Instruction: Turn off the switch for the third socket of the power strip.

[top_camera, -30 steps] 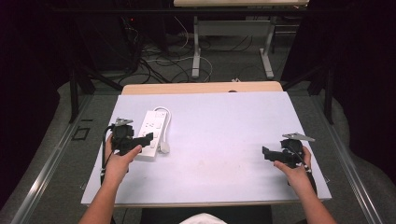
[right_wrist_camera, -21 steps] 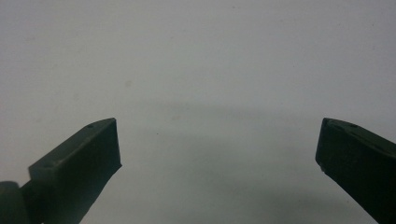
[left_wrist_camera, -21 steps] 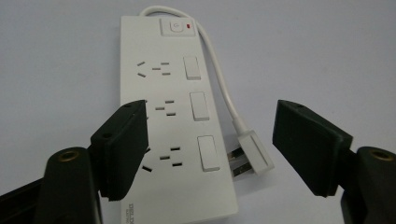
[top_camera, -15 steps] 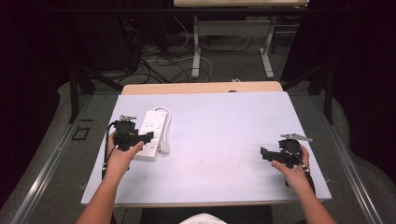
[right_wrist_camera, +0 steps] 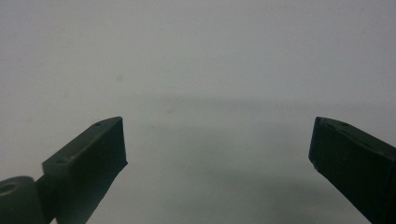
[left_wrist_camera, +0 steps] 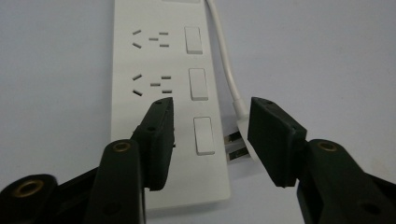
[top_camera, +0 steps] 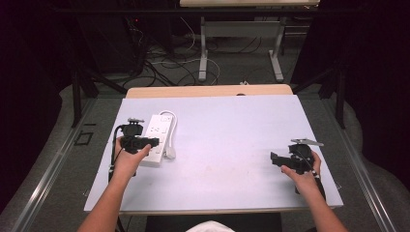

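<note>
A white power strip (top_camera: 157,134) lies on the left of the table, its sockets and switches facing up (left_wrist_camera: 159,60). Its white cable (left_wrist_camera: 224,51) loops back to a plug (left_wrist_camera: 240,140) that rests beside the strip's near end (top_camera: 170,153). My left gripper (top_camera: 153,141) hovers over that near end. Its jaws (left_wrist_camera: 210,135) have just been closing; the strip's right edge, a switch and the plug's prongs lie between them, and the pads press on nothing. My right gripper (top_camera: 274,158) stands open over bare table at the right (right_wrist_camera: 217,149).
The pale table (top_camera: 232,125) has a wooden strip along its far edge. Behind it are table legs (top_camera: 203,53) and loose cables on the floor. The surroundings are dark.
The left hand has edged slightly along the strip's near end. The right hand has kept still.
</note>
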`<action>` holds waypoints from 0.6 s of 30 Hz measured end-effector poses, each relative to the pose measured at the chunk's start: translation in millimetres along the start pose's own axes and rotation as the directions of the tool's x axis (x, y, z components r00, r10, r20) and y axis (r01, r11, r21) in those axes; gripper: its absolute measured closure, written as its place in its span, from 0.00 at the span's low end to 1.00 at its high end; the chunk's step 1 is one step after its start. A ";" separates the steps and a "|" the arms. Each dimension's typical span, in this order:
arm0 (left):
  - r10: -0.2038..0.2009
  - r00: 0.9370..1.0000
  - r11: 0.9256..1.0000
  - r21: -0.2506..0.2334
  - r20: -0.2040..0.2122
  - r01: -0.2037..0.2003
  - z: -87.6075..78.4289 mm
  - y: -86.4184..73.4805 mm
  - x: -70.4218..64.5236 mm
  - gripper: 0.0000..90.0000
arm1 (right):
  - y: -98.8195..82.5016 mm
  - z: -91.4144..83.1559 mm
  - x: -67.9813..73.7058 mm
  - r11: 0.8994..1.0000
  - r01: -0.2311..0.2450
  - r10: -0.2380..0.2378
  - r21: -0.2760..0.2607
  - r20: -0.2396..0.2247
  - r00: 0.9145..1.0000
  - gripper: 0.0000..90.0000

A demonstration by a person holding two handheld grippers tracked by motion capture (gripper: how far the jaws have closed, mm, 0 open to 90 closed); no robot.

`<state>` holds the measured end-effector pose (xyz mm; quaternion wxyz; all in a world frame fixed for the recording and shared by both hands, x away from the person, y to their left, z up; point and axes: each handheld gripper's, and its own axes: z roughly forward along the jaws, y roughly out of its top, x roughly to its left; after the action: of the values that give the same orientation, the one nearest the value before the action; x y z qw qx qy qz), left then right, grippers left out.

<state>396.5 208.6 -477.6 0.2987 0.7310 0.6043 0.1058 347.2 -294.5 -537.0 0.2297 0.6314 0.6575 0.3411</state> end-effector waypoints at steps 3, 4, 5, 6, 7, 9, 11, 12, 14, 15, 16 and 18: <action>-0.008 1.000 1.000 0.006 -0.025 0.008 4.7 -0.3 -0.3 0.67 | 0.1 -0.1 -0.2 1.000 -0.002 0.002 0.002 0.002 1.000 0.05; -0.008 0.999 0.999 0.031 -0.031 0.009 6.2 -0.1 -0.3 0.70 | 0.1 -0.1 -0.3 1.000 -0.002 0.002 0.002 0.002 1.000 0.05; -0.008 0.999 0.999 0.031 -0.031 0.009 6.2 -0.1 -0.3 0.73 | 0.1 0.0 -0.3 1.000 -0.002 0.002 0.002 0.002 1.000 0.05; -0.014 1.000 0.999 0.042 -0.027 0.015 7.3 0.1 -0.5 0.73 | 0.1 0.0 -0.3 1.000 -0.002 0.002 0.002 0.002 1.000 0.05; -0.010 1.000 0.999 0.052 -0.025 0.011 8.7 0.1 -0.2 0.78 | -0.1 0.3 -0.7 1.000 0.001 -0.001 0.001 0.001 1.000 0.05; -0.004 1.000 0.997 0.072 -0.023 0.005 10.9 0.2 0.0 0.83 | -0.2 0.4 -1.0 1.000 0.000 0.000 0.003 -0.001 1.000 0.06; -0.002 1.000 0.997 0.080 -0.026 0.004 14.2 -0.2 0.0 0.85 | -0.2 0.5 -1.1 1.000 0.000 0.000 0.003 -0.001 1.000 0.06; -0.006 1.000 0.997 0.082 -0.028 0.008 15.8 -0.6 -0.2 0.87 | -0.3 0.6 -1.3 1.000 0.000 0.000 0.004 -0.002 1.000 0.06; -0.006 1.000 0.997 0.083 -0.026 0.008 18.4 -1.2 0.3 0.94 | -0.4 0.4 -0.8 1.000 -0.008 0.008 0.008 -0.002 1.000 0.06; -0.004 1.000 0.995 0.099 -0.026 0.007 18.6 -0.9 0.5 0.96 | -0.5 0.7 -1.7 1.000 0.003 -0.003 0.006 -0.003 1.000 0.06; -0.005 1.000 0.996 0.094 -0.028 0.008 20.1 -1.5 0.2 0.98 | -0.6 0.6 -1.2 1.000 -0.002 0.002 0.007 -0.003 1.000 0.07; -0.006 1.000 0.996 0.090 -0.029 0.009 22.8 -2.6 -0.5 0.99 | -0.6 0.8 -1.6 1.000 0.004 -0.004 0.006 -0.002 1.000 0.07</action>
<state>406.0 201.3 -497.2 0.2570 0.7400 0.6153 0.0877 347.6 -295.9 -538.2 0.2279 0.6306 0.6598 0.3392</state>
